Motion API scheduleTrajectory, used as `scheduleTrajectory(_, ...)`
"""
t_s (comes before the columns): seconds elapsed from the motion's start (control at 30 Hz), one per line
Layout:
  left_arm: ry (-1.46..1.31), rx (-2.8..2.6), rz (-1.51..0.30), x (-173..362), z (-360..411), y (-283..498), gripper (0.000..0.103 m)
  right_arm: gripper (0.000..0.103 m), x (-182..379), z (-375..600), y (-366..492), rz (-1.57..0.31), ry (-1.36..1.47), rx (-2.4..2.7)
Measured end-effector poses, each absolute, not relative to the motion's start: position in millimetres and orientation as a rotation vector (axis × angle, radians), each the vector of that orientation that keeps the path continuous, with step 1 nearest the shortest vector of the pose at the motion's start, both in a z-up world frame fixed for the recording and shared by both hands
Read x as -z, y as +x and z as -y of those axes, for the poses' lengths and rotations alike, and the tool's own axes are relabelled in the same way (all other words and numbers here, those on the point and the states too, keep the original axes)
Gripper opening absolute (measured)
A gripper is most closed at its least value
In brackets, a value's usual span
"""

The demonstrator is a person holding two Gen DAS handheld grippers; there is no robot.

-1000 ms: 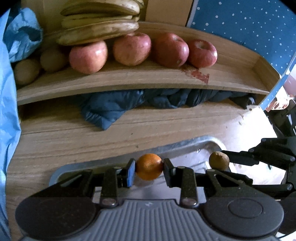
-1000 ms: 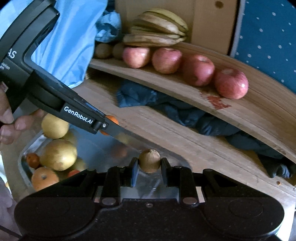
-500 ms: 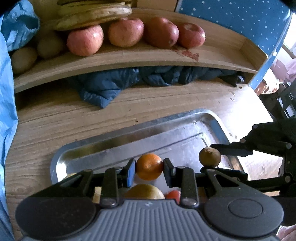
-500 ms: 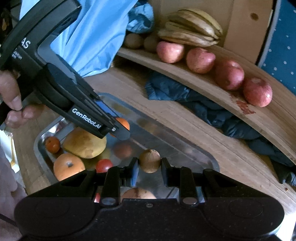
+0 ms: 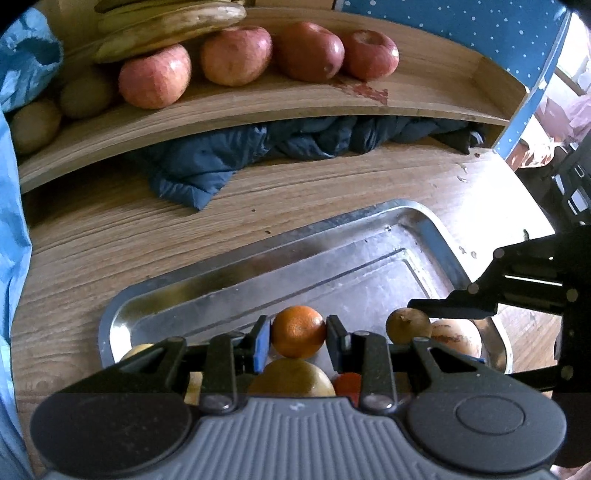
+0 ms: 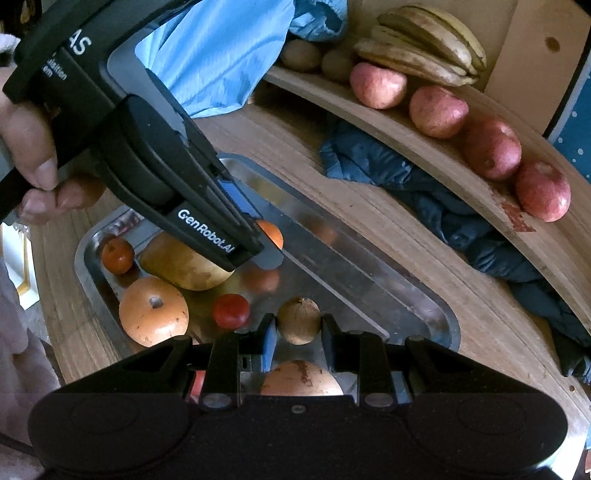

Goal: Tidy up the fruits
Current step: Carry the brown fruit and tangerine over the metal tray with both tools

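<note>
Orange round citrus fruit (image 5: pixel 298 331) clamped in left gripper (image 5: pixel 298 334), brown kiwi (image 6: pixel 299 320) clamped in right gripper (image 6: pixel 298 326), both above the steel tray's (image 5: pixel 229 271) near edge, wooden shelf (image 5: pixel 258 107) beyond its far edge.

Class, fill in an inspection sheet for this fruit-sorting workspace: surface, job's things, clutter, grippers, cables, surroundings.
Surface: wooden table with a metal tray on it.
Job's things: tray holds pears, an orange and small red fruits; wooden shelf carries four apples, bananas and kiwis.
Clutter: dark blue cloth under the shelf; red stain on the shelf.
Grippers: left gripper shut on a small orange; right gripper shut on a kiwi; both over the tray.
Cables: nothing seen.
Surroundings: light blue fabric, dotted blue panel, cardboard.
</note>
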State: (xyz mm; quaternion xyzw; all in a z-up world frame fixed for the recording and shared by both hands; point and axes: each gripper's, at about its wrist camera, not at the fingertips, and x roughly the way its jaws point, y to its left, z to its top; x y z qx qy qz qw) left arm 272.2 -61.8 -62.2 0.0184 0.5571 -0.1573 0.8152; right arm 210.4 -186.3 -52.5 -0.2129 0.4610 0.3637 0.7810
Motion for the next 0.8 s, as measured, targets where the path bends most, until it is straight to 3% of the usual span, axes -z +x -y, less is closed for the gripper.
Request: scheduleTrajectory(0.8,0.091,0.418,-1.217,70,67,275,0.035,0.028,58,171,209,-1.069,-0.573,-0.911)
